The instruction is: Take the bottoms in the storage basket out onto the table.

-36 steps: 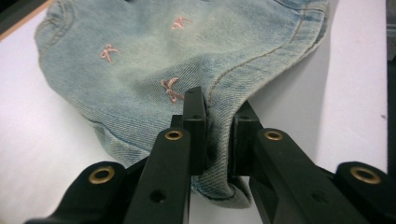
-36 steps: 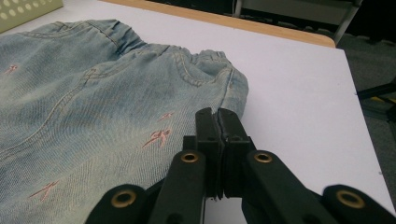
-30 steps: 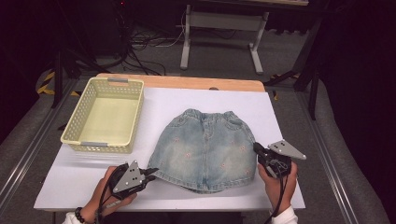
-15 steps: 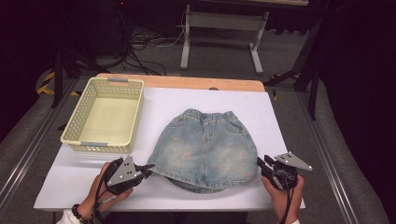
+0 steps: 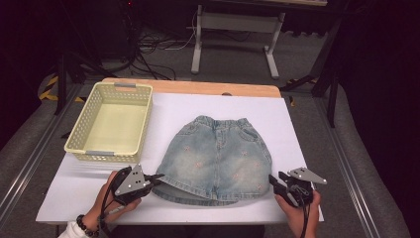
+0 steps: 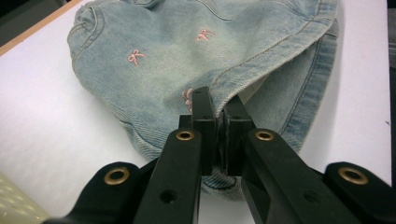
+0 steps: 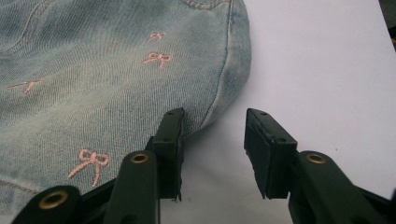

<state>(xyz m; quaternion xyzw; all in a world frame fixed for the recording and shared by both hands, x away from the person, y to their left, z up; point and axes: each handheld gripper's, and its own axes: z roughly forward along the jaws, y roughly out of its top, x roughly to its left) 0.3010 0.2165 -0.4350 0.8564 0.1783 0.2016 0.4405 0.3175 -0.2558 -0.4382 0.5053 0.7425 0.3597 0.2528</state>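
A small light-blue denim skirt (image 5: 218,153) with pink bows lies flat on the white table cover (image 5: 302,124), waistband away from me. My left gripper (image 5: 157,177) is at its lower left corner, shut on the front layer of the hem (image 6: 219,100), which is raised a little off the back layer. My right gripper (image 5: 275,180) rests low at the lower right corner. Its jaws have just been opening and stand apart (image 7: 212,116); the skirt's side edge (image 7: 224,84) lies by the left jaw, with bare table in the gap.
A pale yellow plastic basket (image 5: 106,153) stands at the left of the table, nothing in it. The wooden table edge (image 5: 198,88) runs along the far side. Beyond it are cables and a metal stand on the floor.
The right gripper has dropped toward the table at the skirt's lower right corner and its jaws have parted. The left gripper has closed on the hem and lifted the front layer slightly.
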